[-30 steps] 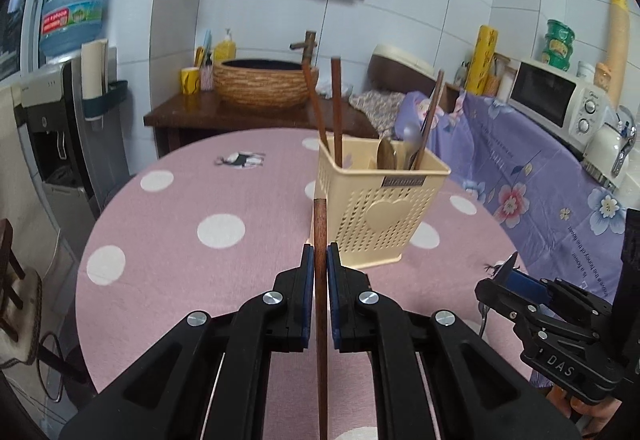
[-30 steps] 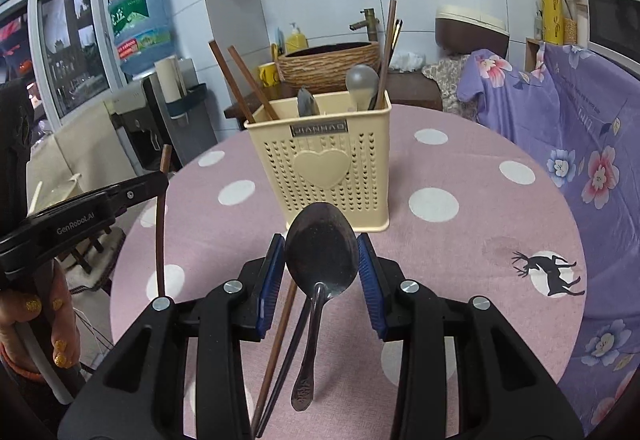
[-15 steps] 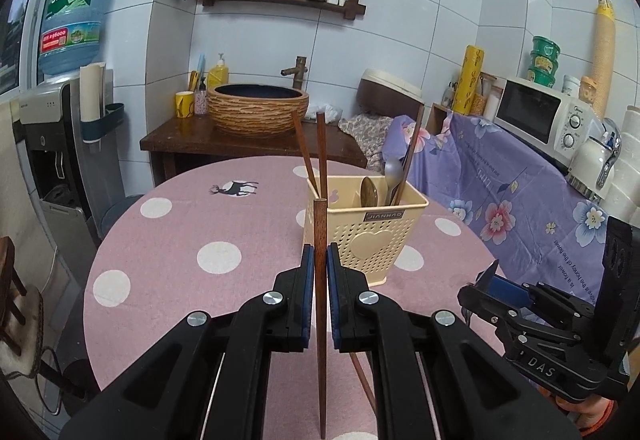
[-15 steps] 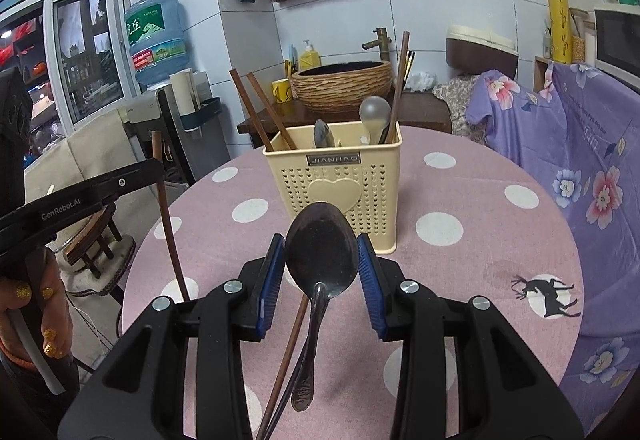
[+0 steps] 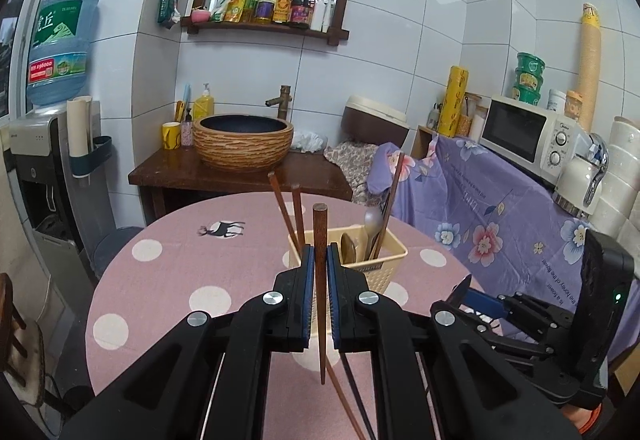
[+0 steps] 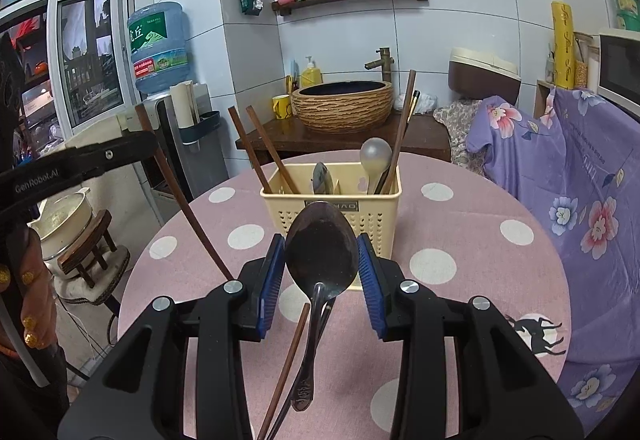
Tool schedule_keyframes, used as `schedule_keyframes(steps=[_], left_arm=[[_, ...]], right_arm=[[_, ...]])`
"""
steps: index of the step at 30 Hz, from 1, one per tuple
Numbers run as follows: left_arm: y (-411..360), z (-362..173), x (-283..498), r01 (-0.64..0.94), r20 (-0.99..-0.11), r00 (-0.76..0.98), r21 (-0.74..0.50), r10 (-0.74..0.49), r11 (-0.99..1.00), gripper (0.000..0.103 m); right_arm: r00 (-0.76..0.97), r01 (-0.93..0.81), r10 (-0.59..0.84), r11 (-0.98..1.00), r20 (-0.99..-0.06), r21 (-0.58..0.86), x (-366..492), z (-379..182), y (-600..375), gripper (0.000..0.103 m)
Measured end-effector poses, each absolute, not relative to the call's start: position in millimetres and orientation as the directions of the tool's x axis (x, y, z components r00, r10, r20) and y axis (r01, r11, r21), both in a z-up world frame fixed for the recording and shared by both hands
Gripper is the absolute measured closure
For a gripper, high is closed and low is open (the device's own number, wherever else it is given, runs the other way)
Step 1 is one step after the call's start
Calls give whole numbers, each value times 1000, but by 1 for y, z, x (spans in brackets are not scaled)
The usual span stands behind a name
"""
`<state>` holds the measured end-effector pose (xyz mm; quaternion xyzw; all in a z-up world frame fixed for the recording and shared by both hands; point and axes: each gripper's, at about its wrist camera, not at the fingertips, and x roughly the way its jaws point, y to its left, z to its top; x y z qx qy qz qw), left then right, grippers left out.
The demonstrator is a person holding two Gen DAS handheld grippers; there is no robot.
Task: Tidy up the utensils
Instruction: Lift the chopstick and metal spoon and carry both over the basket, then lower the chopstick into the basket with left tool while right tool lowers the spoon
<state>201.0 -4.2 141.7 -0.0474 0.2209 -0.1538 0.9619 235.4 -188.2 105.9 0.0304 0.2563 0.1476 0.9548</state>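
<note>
The round bench [image 5: 168, 280] has a pink cloth with white dots. It fills the low part of both views.

A yellow basket [image 6: 372, 215] with small holes stands on the bench. In it are two brown chopsticks [image 6: 260, 155] that lean to the left. A grey spoon [image 6: 375, 155] and a brown stick [image 6: 402, 131] lean at the right side. A dark spoon [image 6: 323, 179] sits in the middle.

The left tool [image 5: 320, 272] is shut tight on one brown chopstick [image 5: 320, 240]. The chopstick stands almost straight up between the blue pads [image 5: 307, 292]. Its top pokes up above the tool and its thin end hangs below. In the right view the same chopstick [image 6: 176, 183] slants, and its tip is up off the bench.

The right tool [image 6: 322, 264] holds a metal spoon [image 6: 322, 252] by its bowl. The pads press on both sides of the bowl. The bowl is up and the handle hangs down. The spoon is in front of the basket, near it but not in it.

Two more sticks lie on the bench under the tools, one brown [image 6: 286, 368] and one dark [image 5: 356, 392]. They lie just beside each other.
</note>
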Motion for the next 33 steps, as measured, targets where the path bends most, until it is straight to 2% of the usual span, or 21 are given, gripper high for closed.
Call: schedule_keyframes(steps=[9,18,22,27,33], left_arm=[[-8,185,215,317,-371,856,-174,-361,932,95],[-9,244,241,323,-314,870,-218,-379,921,95],[-15,264,253,290,-271,901,-202,-338,936,95],[-27,253,267,237,-266,925,-152,-270,960,95],[-38,219,279,202,-290,928,-131,-233,971,95]], right_arm=[[837,-263,305,952,-455,155,262,142,-196,66],[911,-210,241,969,-336,127,302,207,-198,66],[935,-174,199,979,-295,108,325,224,-194,66],[957,-115,130,991,-259,74,347,213,-190,66],[951,-72,81,997,-298,40,371,172,-185,66]])
